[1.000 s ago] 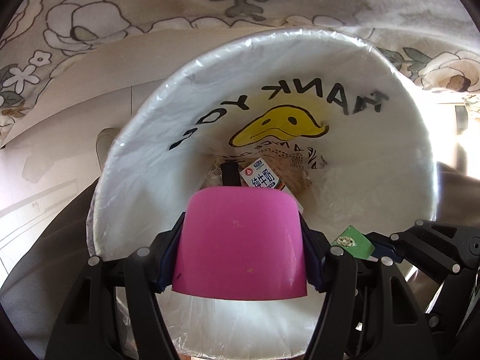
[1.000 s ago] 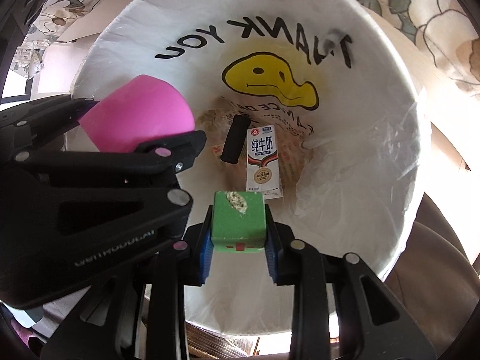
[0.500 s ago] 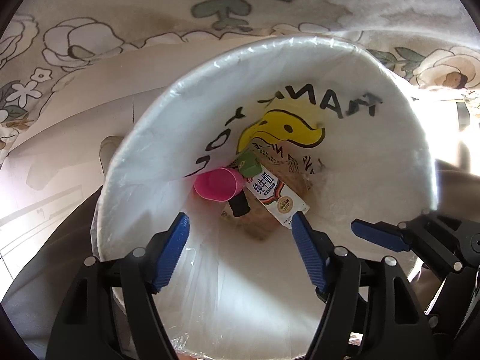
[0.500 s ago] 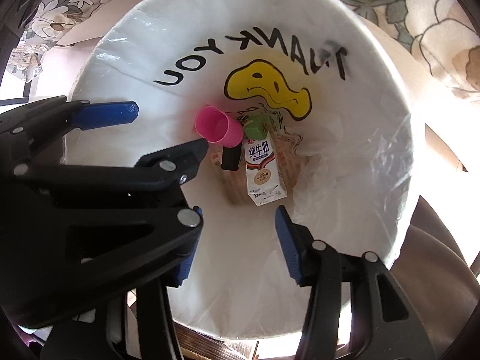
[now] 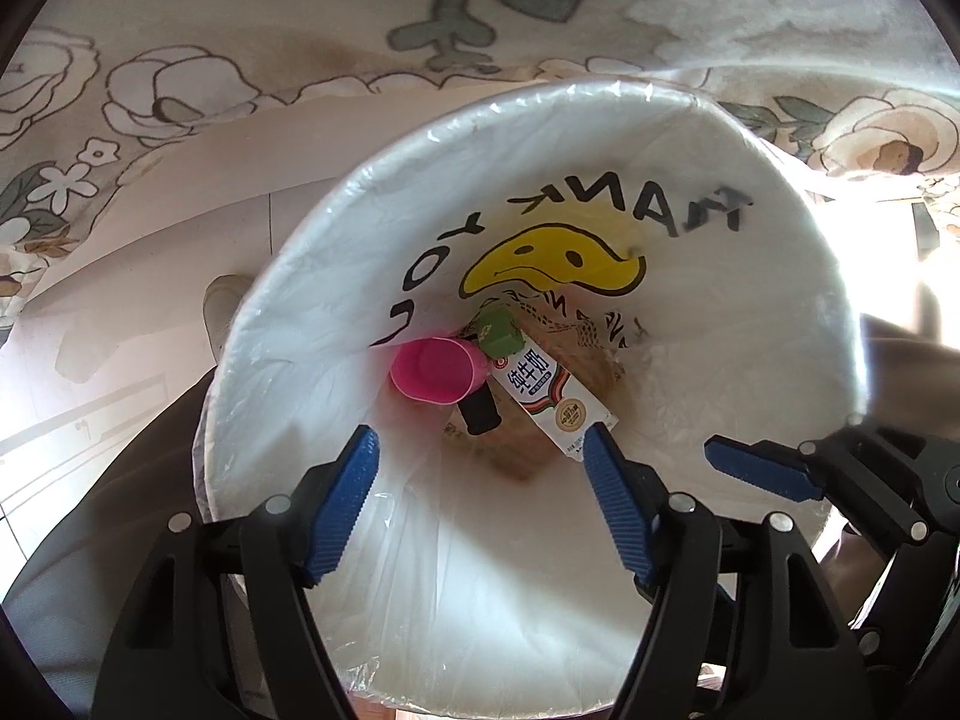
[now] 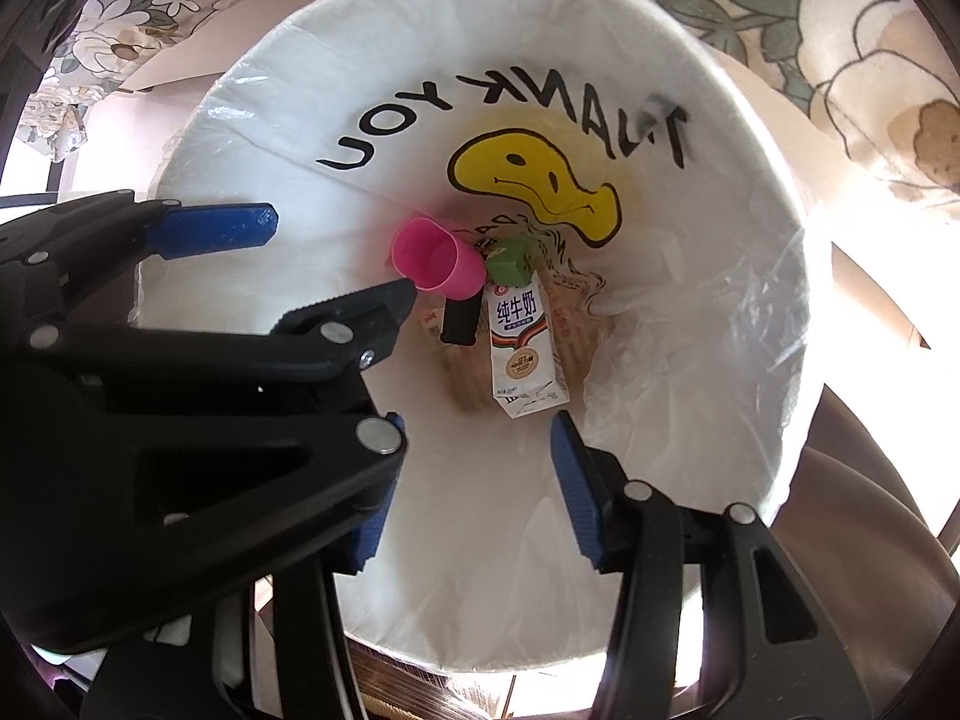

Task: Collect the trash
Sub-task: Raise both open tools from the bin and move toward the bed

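Left wrist view: my left tongs (image 5: 477,480) hang released and empty above the lined bin (image 5: 360,228); my right tongs (image 6: 474,474) are released and empty too. The pink cup (image 5: 435,372), green block (image 5: 498,333) and milk carton (image 5: 549,399) lie at the bottom. Pulling away carelessly, I could snag the thin liner on a pad and drag it off the rim.

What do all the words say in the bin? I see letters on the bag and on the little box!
"THANK YOU" in black, above a yellow smiley face: on the white bag that lines the bin.
"纯牛奶" in blue: on the milk carton at the bottom.
Smaller print below the smiley on the bag: crumpled, not readable.
Small print and round seal on the carton: too small to read.
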`<control>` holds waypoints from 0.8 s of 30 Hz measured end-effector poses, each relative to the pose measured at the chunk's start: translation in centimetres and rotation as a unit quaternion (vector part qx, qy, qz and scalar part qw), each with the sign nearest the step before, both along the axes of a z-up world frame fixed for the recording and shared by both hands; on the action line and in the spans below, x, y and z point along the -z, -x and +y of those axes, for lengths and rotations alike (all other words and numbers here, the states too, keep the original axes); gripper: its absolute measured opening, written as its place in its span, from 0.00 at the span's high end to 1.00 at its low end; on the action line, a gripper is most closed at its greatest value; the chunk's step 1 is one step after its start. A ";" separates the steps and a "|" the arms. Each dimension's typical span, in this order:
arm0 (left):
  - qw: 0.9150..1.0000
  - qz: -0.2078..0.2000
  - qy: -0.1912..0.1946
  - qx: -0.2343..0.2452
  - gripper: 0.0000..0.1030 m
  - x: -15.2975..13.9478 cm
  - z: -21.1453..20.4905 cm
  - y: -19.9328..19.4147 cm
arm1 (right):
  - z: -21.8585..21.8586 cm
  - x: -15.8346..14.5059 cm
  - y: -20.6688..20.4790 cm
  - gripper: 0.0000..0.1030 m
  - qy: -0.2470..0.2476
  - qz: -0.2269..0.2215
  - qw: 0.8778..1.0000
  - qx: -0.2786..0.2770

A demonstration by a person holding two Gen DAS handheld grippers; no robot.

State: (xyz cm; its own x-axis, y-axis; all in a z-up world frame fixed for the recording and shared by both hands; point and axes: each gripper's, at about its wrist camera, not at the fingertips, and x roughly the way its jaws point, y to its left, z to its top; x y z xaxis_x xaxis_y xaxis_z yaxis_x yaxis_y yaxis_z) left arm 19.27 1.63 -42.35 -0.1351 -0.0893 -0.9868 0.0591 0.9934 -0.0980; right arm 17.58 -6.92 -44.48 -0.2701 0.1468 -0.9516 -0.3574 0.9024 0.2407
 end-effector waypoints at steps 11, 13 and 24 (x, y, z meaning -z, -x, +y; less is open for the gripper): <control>0.999 -0.037 -0.003 -0.002 0.29 -3.7 0.4 1.2 | -0.3 -2.1 1.0 0.50 -0.005 -0.022 1.000 0.008; 0.999 -0.040 0.003 -0.005 0.29 -4.5 0.6 1.6 | -0.4 -3.0 1.3 0.50 -0.007 -0.027 1.000 0.008; 0.994 -0.109 0.002 0.008 0.29 -11.6 0.7 3.9 | -0.9 -8.3 3.8 0.50 -0.021 -0.064 0.998 -0.019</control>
State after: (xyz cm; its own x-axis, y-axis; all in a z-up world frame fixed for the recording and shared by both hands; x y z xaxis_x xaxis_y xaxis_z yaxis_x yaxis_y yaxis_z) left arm 15.37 2.37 -30.72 0.0801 -0.0929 -0.9924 0.0959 0.9917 -0.0851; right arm 13.77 -7.87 -36.23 -0.1521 0.1787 -0.9721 -0.4217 0.8778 0.2273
